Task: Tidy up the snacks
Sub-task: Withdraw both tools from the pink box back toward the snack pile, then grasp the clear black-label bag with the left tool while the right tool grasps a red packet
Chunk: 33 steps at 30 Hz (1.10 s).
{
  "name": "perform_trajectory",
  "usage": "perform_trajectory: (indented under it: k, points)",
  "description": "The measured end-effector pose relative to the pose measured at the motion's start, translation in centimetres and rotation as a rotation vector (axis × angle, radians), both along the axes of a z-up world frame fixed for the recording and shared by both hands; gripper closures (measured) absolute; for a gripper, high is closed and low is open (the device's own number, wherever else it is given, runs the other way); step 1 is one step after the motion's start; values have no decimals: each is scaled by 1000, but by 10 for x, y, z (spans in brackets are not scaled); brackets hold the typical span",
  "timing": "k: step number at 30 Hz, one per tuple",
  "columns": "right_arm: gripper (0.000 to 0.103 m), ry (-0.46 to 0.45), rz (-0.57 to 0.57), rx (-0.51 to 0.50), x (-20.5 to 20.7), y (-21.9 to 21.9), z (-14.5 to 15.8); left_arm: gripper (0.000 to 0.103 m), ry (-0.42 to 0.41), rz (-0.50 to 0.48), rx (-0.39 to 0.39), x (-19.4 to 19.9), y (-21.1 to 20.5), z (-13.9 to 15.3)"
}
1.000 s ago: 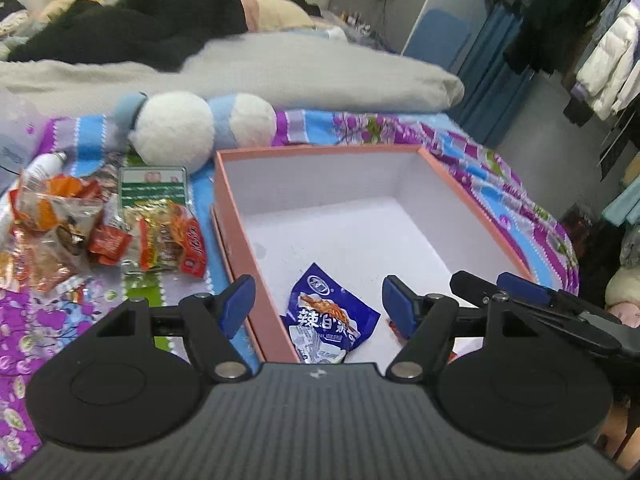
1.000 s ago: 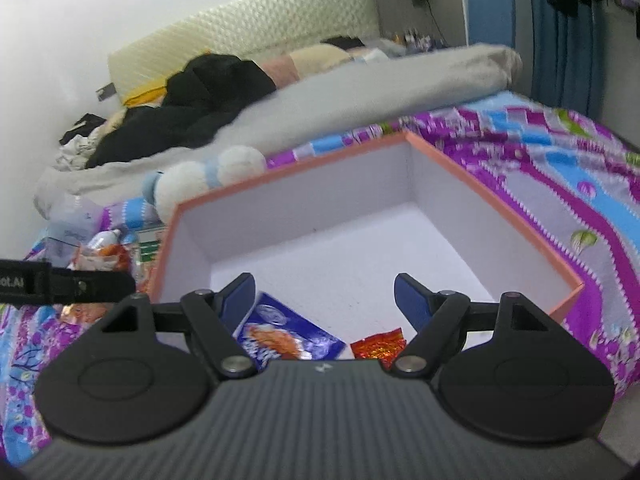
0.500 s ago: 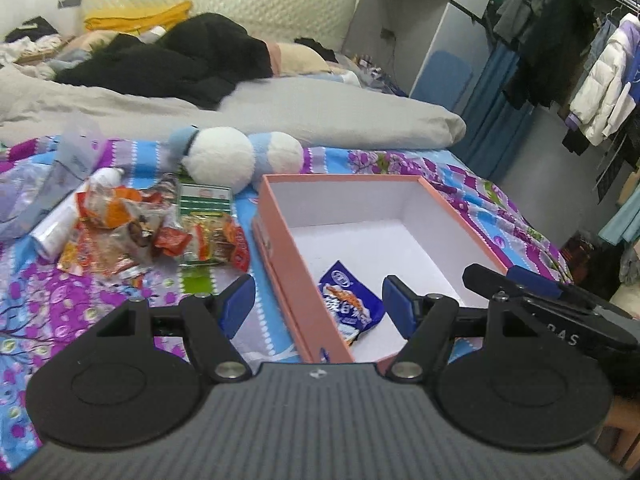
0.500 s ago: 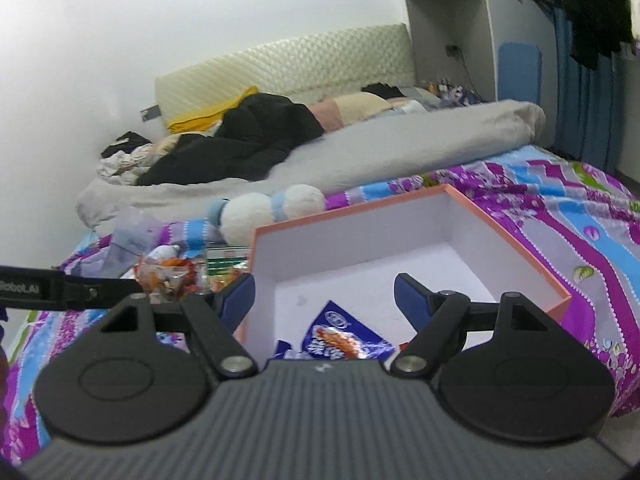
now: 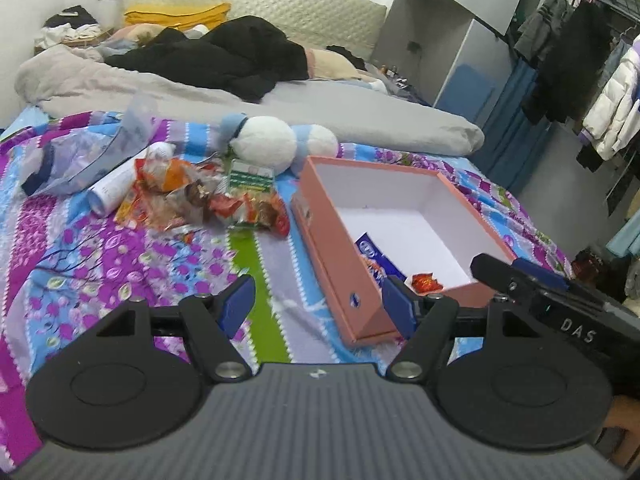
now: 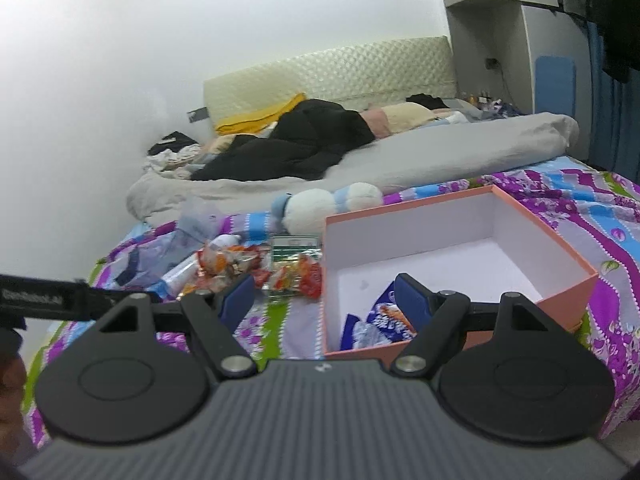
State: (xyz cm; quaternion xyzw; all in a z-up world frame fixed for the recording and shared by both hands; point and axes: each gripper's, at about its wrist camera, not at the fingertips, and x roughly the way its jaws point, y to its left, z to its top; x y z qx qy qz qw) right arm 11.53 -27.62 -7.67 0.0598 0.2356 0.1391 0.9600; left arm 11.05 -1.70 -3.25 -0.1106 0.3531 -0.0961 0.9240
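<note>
A pink box [image 5: 332,256] with a white inside sits on the patterned bedspread; it also shows in the right wrist view [image 6: 560,292]. In it lie a blue snack packet [image 5: 374,258] [image 6: 380,320] and a small red packet [image 5: 424,282]. A pile of orange and red snack packets [image 5: 200,200] [image 6: 256,268] lies left of the box, with a green packet [image 5: 250,176] on it. My left gripper [image 5: 318,304] is open and empty, held above the bed near the box's near left corner. My right gripper [image 6: 326,298] is open and empty, over the box's near edge.
A white and blue plush toy [image 5: 276,144] lies behind the box. A clear plastic bag [image 5: 80,156] and a white tube [image 5: 120,186] lie at the far left. A grey duvet [image 5: 280,104] with black clothes covers the far bed. Hanging clothes [image 5: 580,60] stand at the right.
Both grippers have pulled back and up from the box, so the box looks smaller and more of the bed shows. Both stay open and empty. The packets in the box have not moved.
</note>
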Motion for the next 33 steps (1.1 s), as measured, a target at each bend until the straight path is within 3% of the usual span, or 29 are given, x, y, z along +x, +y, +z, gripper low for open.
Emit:
perform_trajectory:
  k: [3,6,16,25,33]
  points:
    - [25,6,10,-3,-10,5,-1,28,1,21,40,-14,4,-4]
    - [25,29,17,24,-18,11,-4,28,17,33,31,-25,13,-9]
    - [25,55,56,-19,-37,33,-19,28,40,112,36,-35,43,-24]
    - [25,70,97,-39,-13,53,-36,28,82,186,9,-5,78,-54]
    - [26,68,157,-138,24,91,-63,25,94,234,-20,56,110,-88]
